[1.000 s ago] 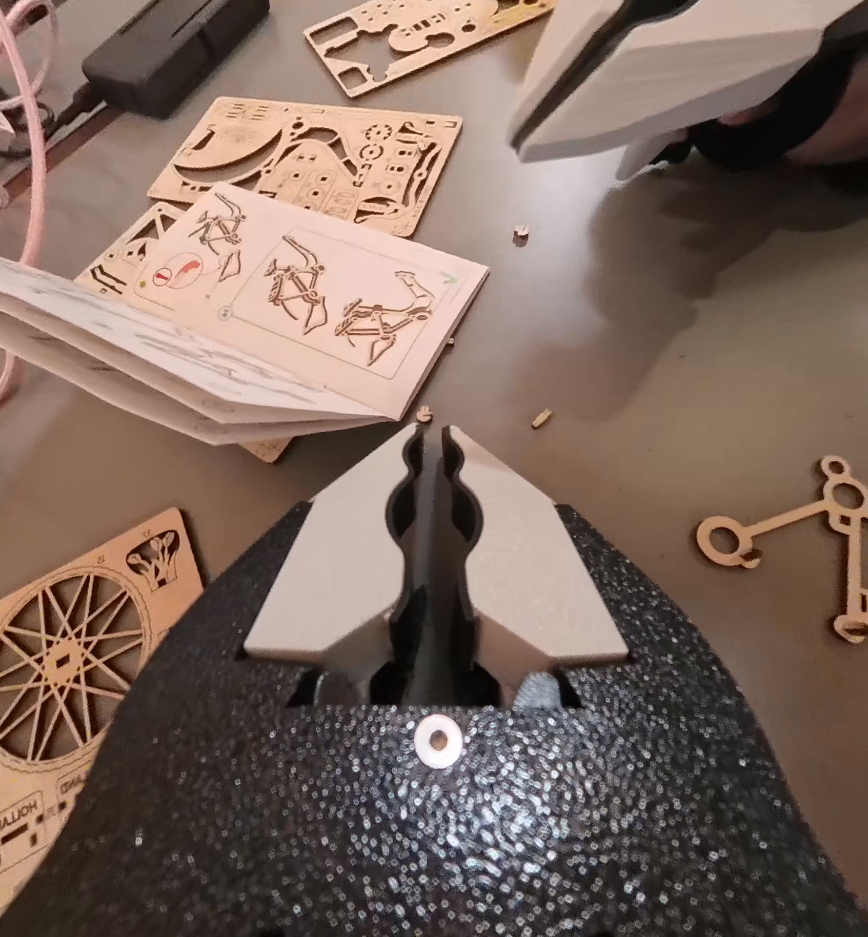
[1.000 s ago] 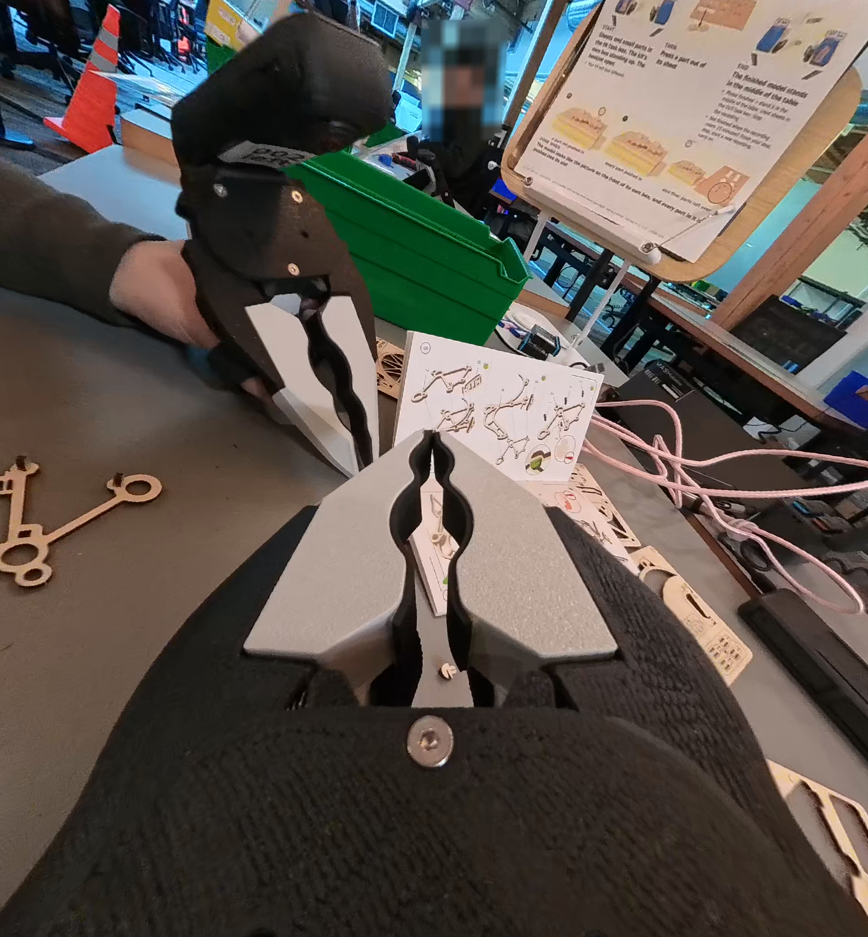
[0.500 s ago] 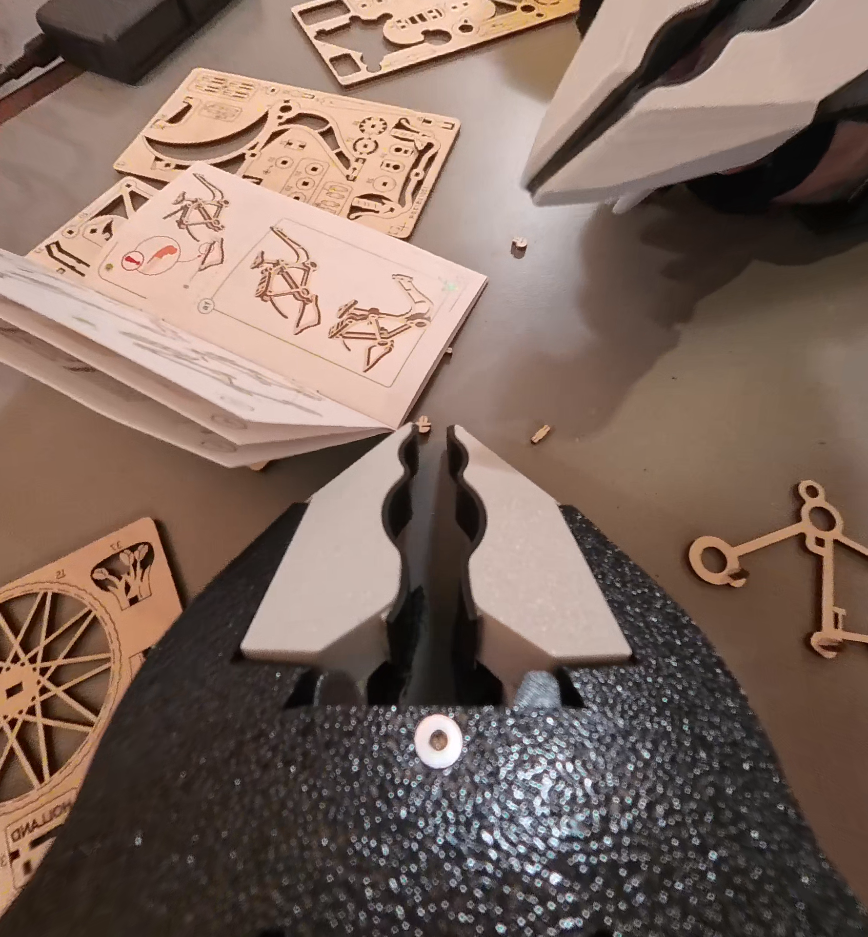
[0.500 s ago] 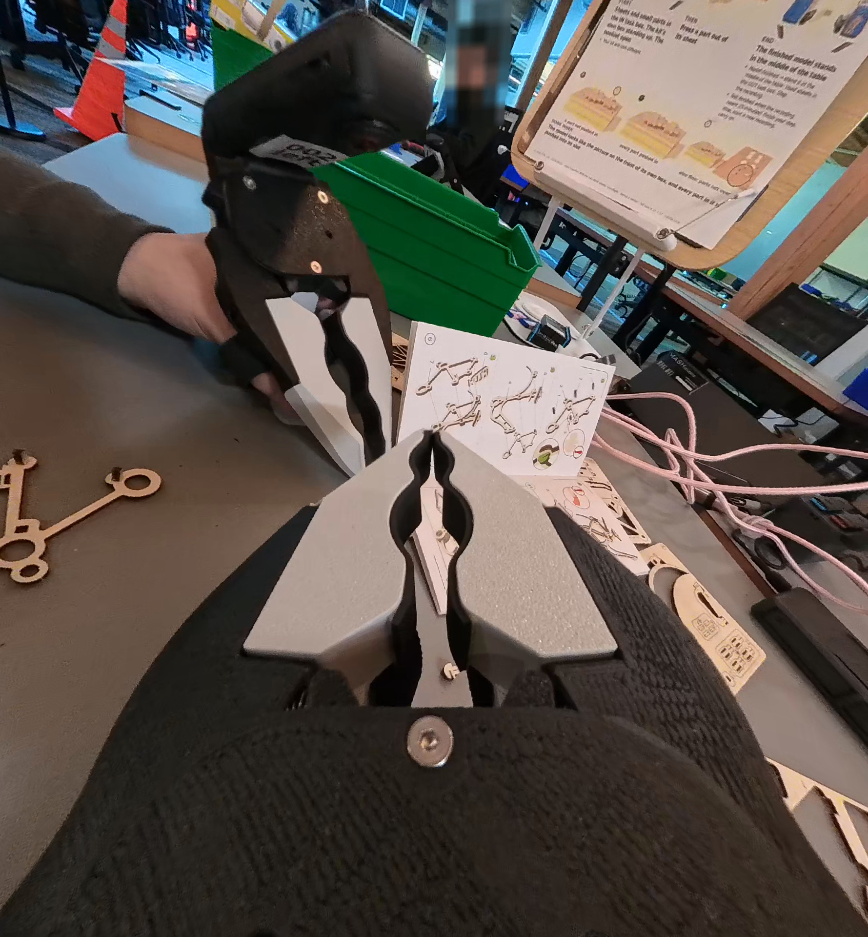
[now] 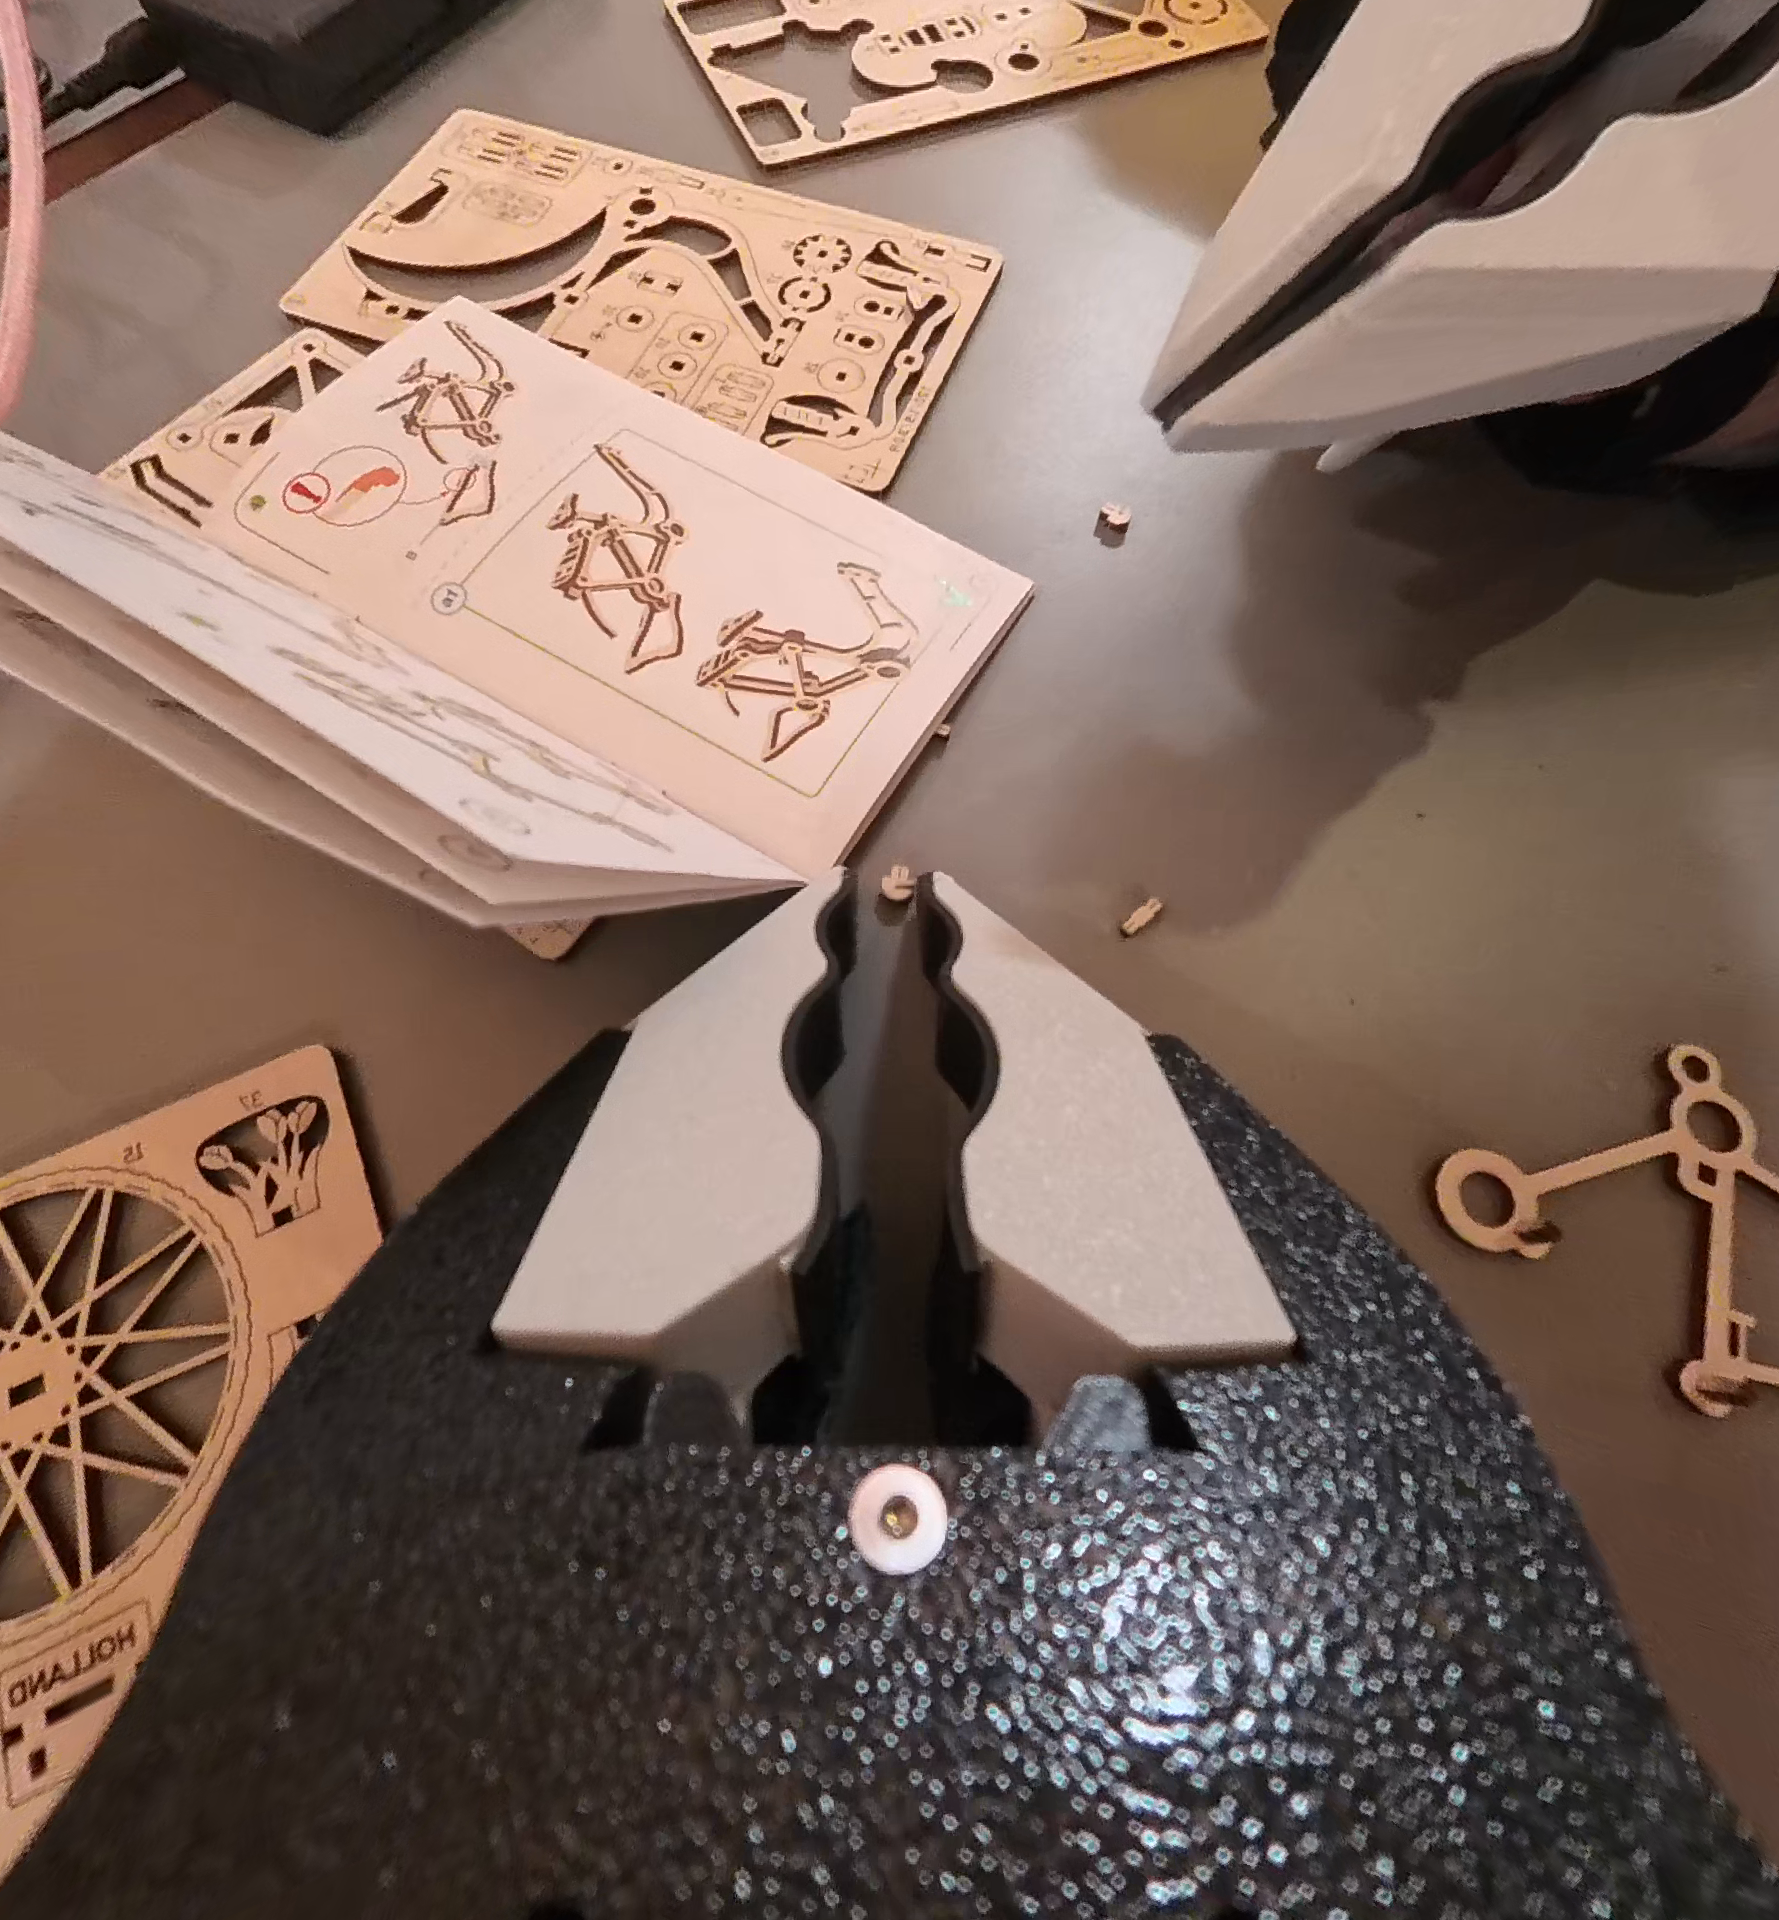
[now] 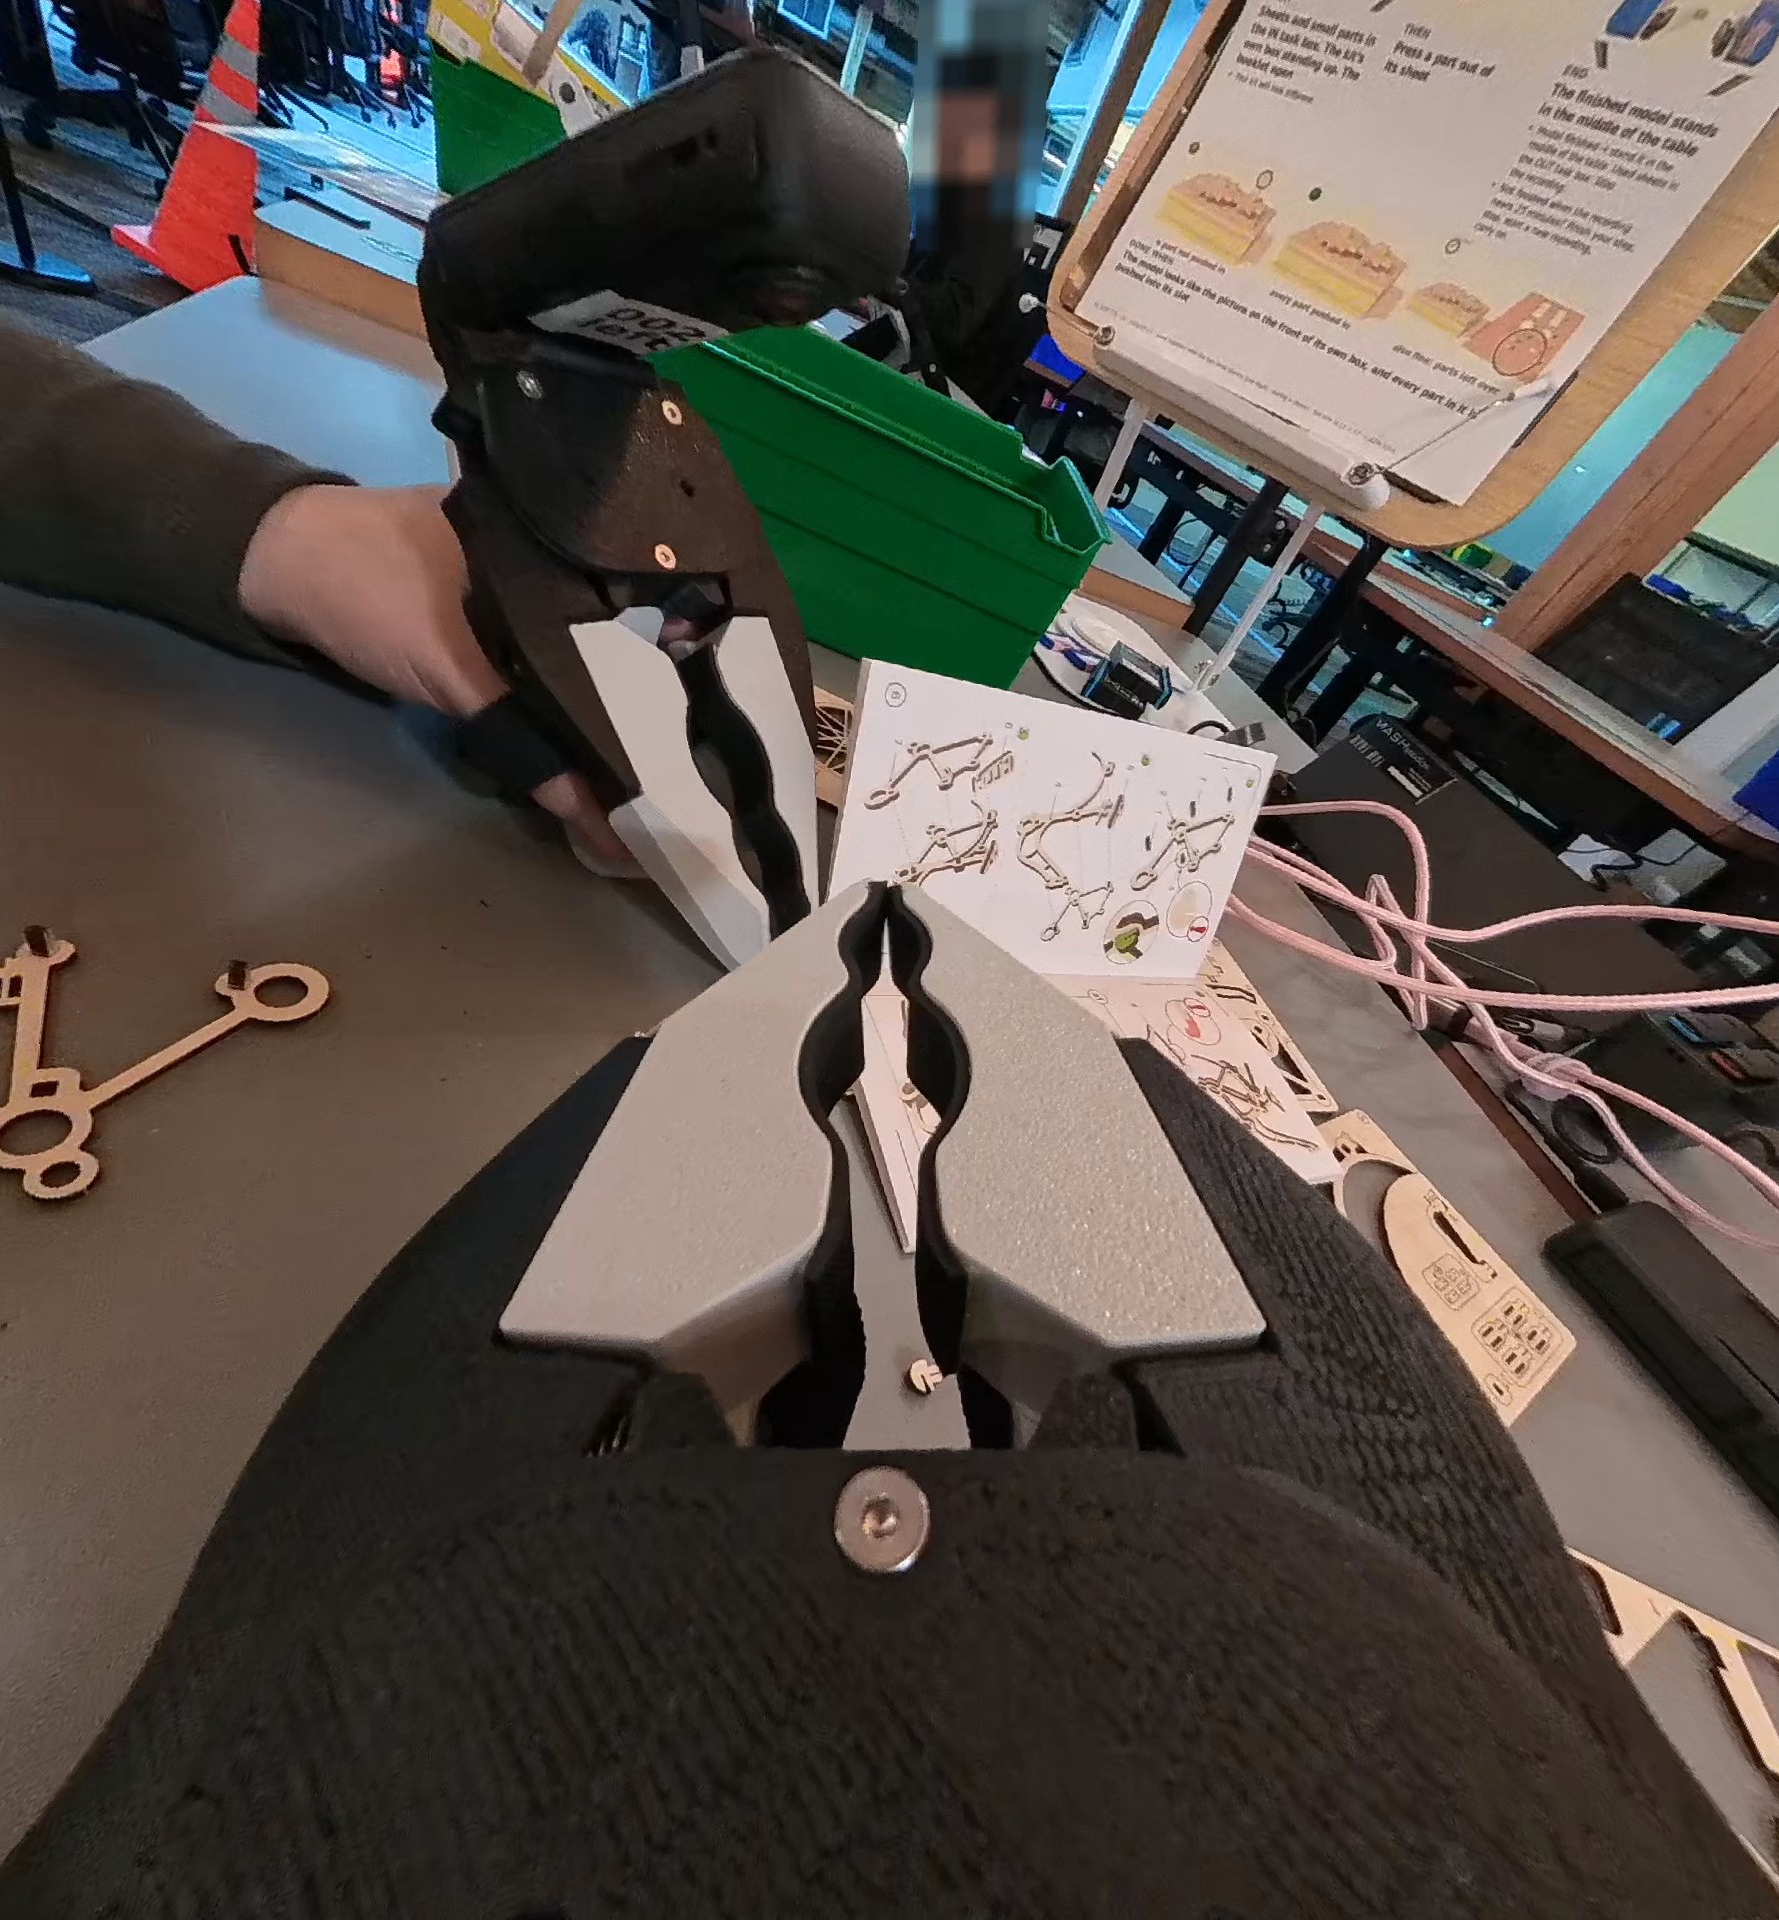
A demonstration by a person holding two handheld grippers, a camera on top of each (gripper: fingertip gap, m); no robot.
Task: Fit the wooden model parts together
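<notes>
My left gripper (image 5: 887, 881) is low over the grey table (image 5: 1280, 935) with its jaws a little apart. A tiny wooden peg (image 5: 897, 886) lies on the table right between the fingertips, and the pads do not press on it. The left gripper also shows in the right wrist view (image 6: 776, 925). My right gripper (image 6: 887, 896) is shut with nothing seen in it. It hovers at the upper right of the left wrist view (image 5: 1176, 416). A flat wooden frame part (image 5: 1695, 1226) lies on the table to the right and also shows in the right wrist view (image 6: 43, 1091).
An open instruction booklet (image 5: 656, 623) lies just left of my left fingertips. Laser-cut wooden sheets (image 5: 656, 281) lie behind it, and a wheel sheet (image 5: 85, 1403) lies at the near left. Two more tiny pegs (image 5: 1139, 917) (image 5: 1113, 514) lie loose. Pink cables (image 6: 1487, 935) and a green bin (image 6: 895, 520) stand beyond. The gap from one gripper's tips to the other's is roughly 8 centimeters.
My left gripper has moved forward to the tiny peg and its jaws have opened a little wider around it. The right gripper has stayed shut and shifted slightly.
</notes>
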